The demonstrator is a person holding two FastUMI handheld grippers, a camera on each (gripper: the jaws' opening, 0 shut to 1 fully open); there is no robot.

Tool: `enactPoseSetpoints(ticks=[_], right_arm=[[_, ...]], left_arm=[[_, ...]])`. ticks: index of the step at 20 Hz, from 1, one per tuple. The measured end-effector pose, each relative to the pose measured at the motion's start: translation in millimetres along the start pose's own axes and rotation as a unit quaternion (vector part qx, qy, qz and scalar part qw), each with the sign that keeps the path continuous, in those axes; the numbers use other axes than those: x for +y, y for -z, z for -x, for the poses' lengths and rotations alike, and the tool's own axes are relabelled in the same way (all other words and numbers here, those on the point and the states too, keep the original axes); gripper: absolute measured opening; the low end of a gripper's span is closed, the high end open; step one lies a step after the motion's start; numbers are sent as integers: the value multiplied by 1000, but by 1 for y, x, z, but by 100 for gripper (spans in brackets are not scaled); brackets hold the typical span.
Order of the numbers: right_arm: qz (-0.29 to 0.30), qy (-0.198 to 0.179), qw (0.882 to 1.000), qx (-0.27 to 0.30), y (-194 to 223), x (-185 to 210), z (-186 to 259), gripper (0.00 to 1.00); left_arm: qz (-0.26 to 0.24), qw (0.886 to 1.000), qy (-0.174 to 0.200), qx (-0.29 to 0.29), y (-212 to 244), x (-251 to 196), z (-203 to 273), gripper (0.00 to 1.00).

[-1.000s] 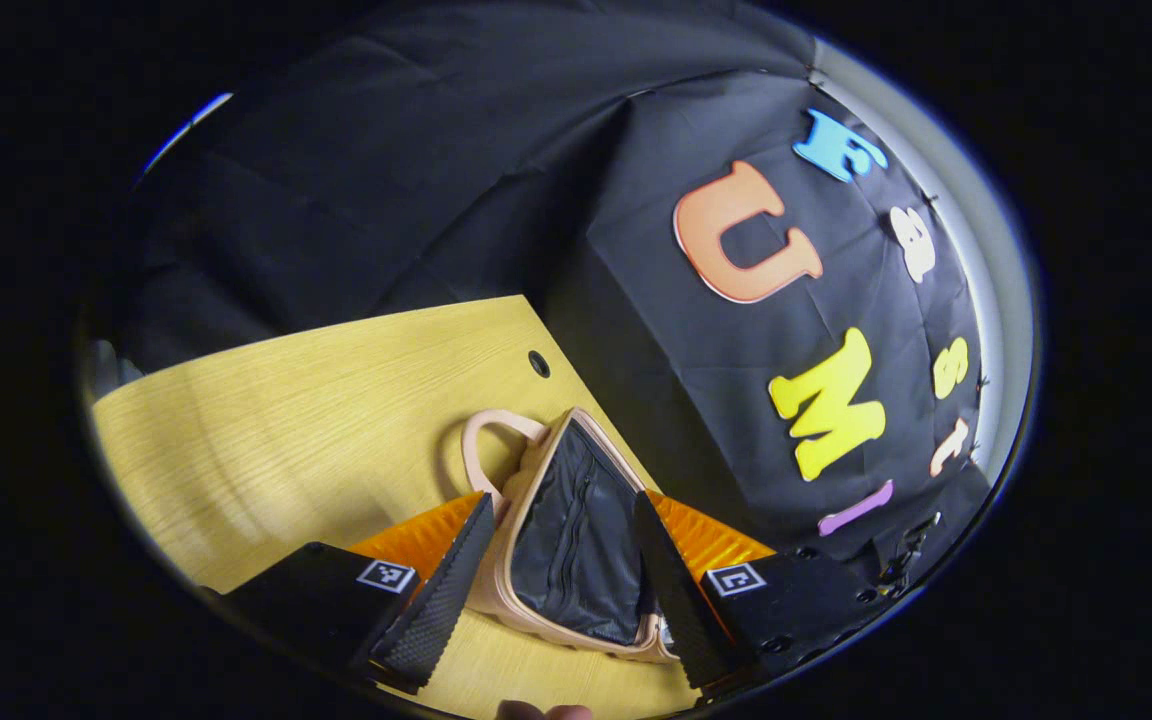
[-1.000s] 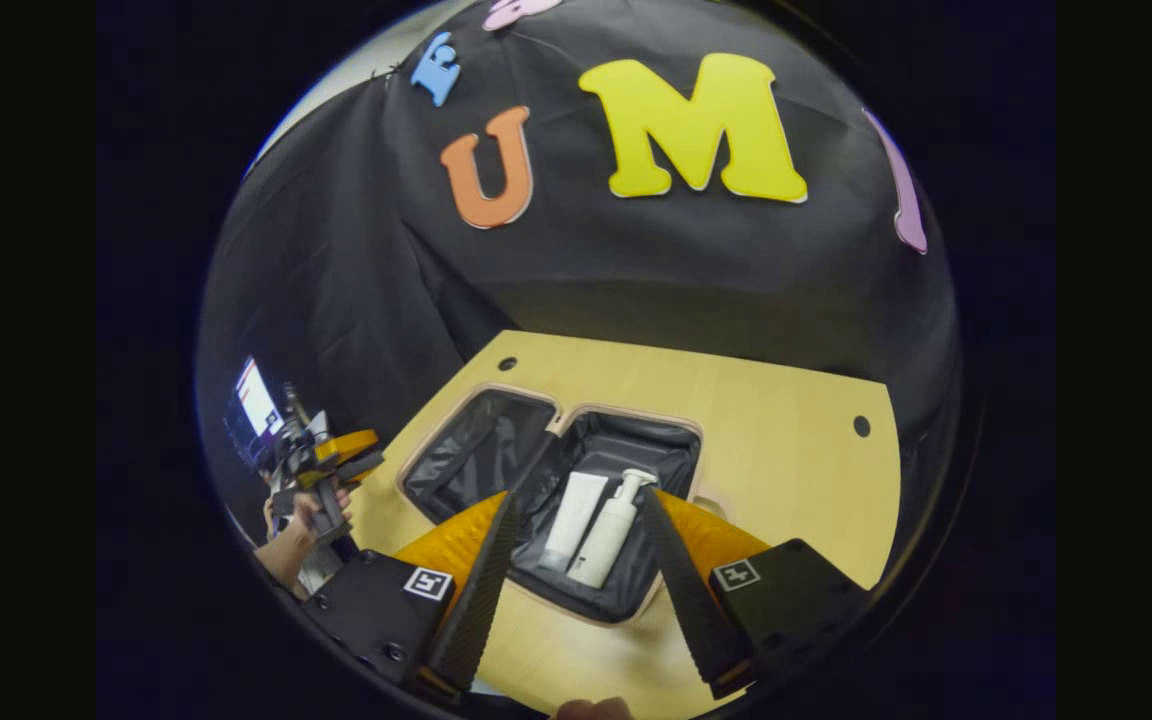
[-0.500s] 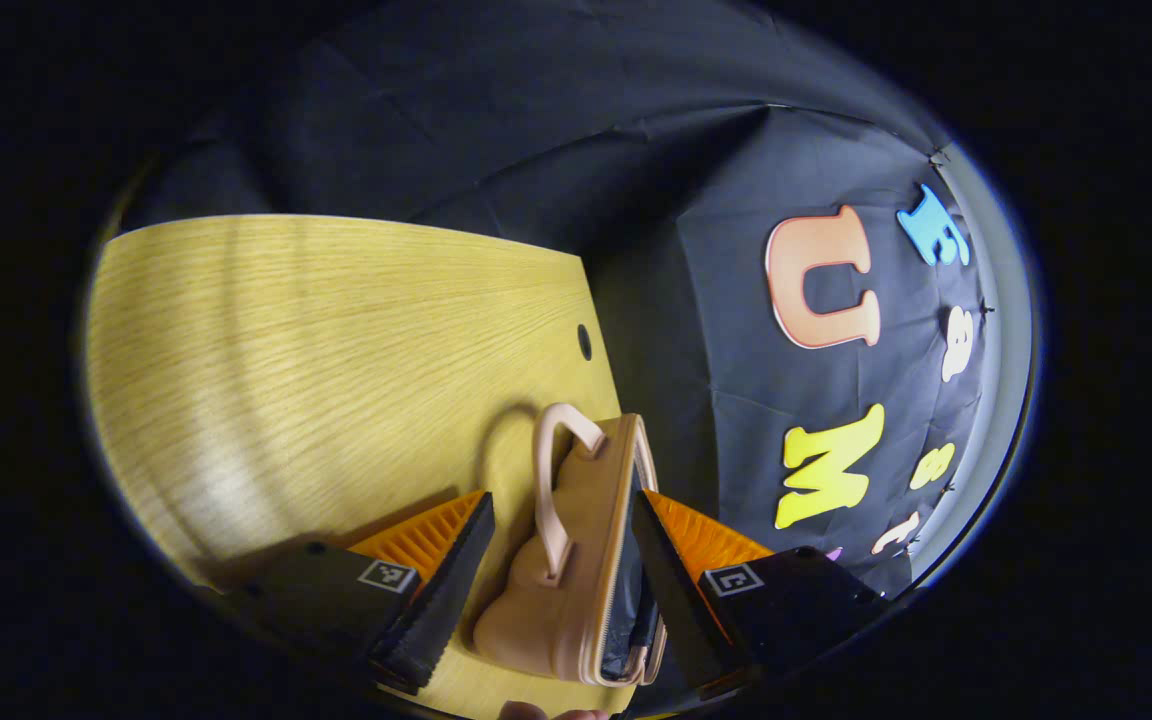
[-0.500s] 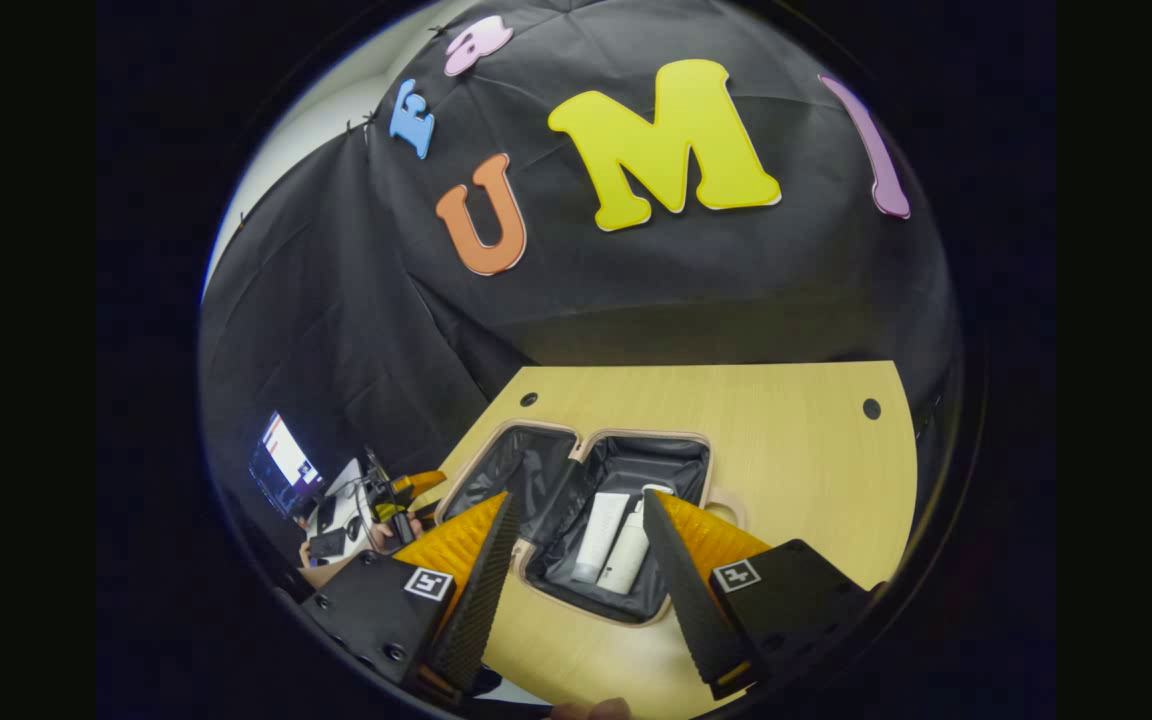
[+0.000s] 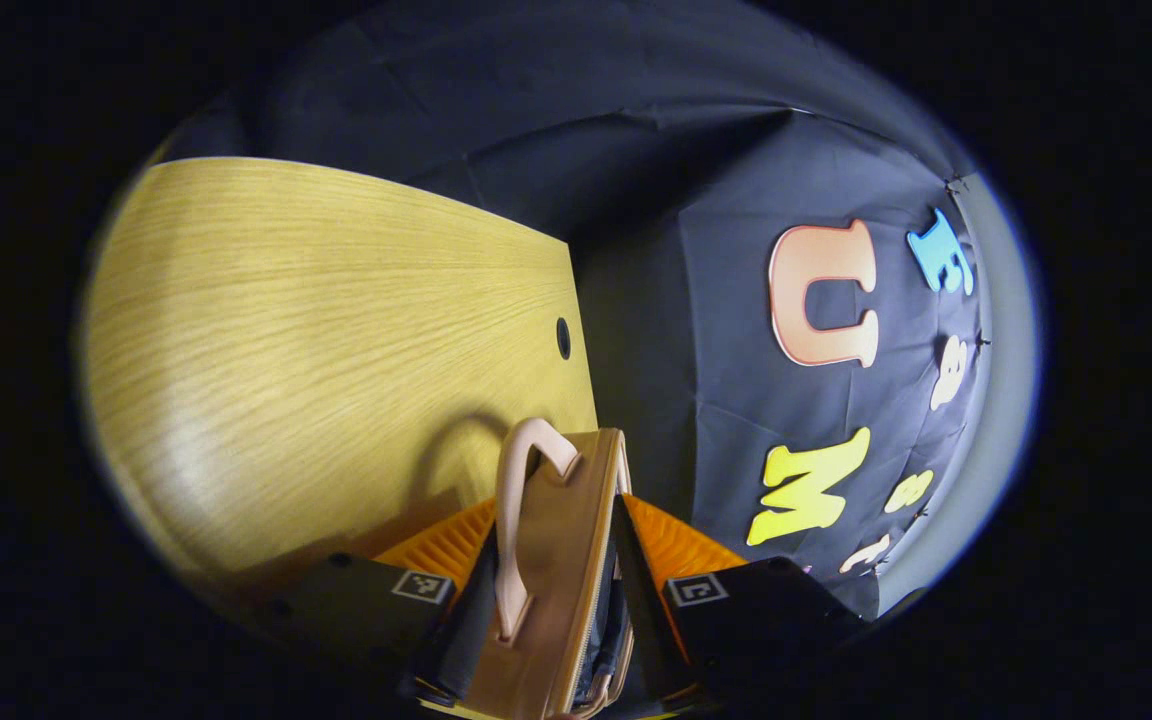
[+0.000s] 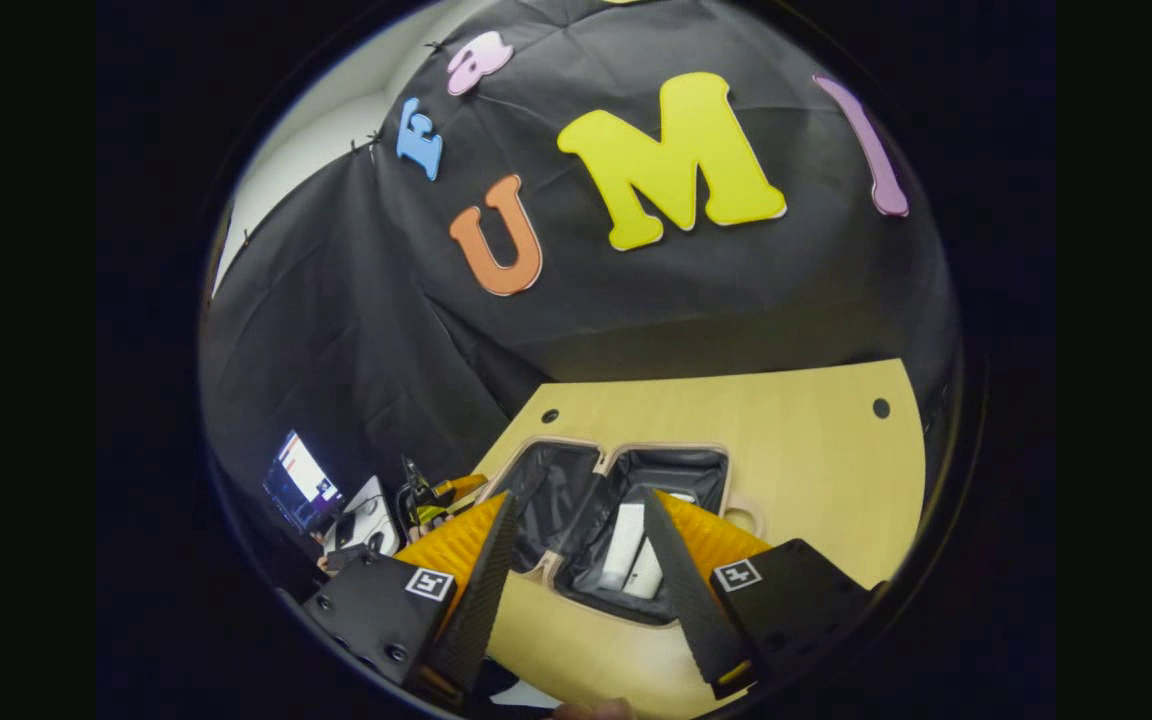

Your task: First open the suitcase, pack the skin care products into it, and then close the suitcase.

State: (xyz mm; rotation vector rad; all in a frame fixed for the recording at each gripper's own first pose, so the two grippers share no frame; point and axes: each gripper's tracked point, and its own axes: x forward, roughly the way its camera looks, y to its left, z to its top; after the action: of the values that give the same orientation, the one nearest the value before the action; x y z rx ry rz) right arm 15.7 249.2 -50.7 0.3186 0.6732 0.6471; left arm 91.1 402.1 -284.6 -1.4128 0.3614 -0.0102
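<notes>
— What have the left gripper's (image 5: 548,610) jaws got?

— They're clamped on the edge of the suitcase (image 5: 546,580), one finger on the tan outer shell by the handle (image 5: 514,520), the other on the dark lined inside. That half stands nearly on edge, its long side running away from the camera towards the booth's black cloth wall (image 5: 656,280).

— And the right gripper (image 6: 576,570)?

— Its jaws are apart, holding nothing, hanging above the near rim of the case. In the right gripper view the case (image 6: 576,470) lies on the desk (image 6: 786,430) with two black-lined halves side by side along the desk's width.

— What's the desk like?

— Pale yellow wood grain, a small round hole (image 5: 563,338) near its far edge. Black cloth hangs behind and to the side of it. Off to the left in the right gripper view there's a lit screen (image 6: 301,480), and near it the other gripper (image 6: 436,492) close to the case's left half.

— Anything inside the case?

— In the right-hand half, two white skin care products: a tube (image 6: 624,545) and a bottle (image 6: 648,570) just beside it, lying lengthwise from the near rim towards the far one. The bottle's top is hidden behind a finger. The left half (image 6: 551,490) shows only its lining; its near part is hidden behind the right gripper's other finger
</notes>
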Motion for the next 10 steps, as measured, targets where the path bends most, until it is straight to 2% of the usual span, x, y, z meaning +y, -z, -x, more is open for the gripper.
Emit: enactPoseSetpoints(ticks=[1,2,3,4,5,6,10], right_arm=[[6,-1,1000,-6,-1,1,4,76],[15,0,1000,-14,-4,2,8,71],[29,3,999,-24,-7,2,11,76],[50,10,998,-39,-12,1,16,76],[72,21,996,-45,-12,-1,20,76],[86,22,995,-50,-12,1,24,76],[95,22,992,-80,-20,1,40,76]], left_arm=[[4,1000,-3,-1,-2,1,-1,59],[4,1000,-9,-1,-1,2,-2,49],[-4,1000,-24,-3,-1,6,1,22],[-13,999,-36,-6,-2,6,1,28],[-23,999,-43,-5,-3,-1,1,13],[-32,999,-44,-5,-3,-10,3,8],[-94,995,-25,-18,-4,-67,8,5]])
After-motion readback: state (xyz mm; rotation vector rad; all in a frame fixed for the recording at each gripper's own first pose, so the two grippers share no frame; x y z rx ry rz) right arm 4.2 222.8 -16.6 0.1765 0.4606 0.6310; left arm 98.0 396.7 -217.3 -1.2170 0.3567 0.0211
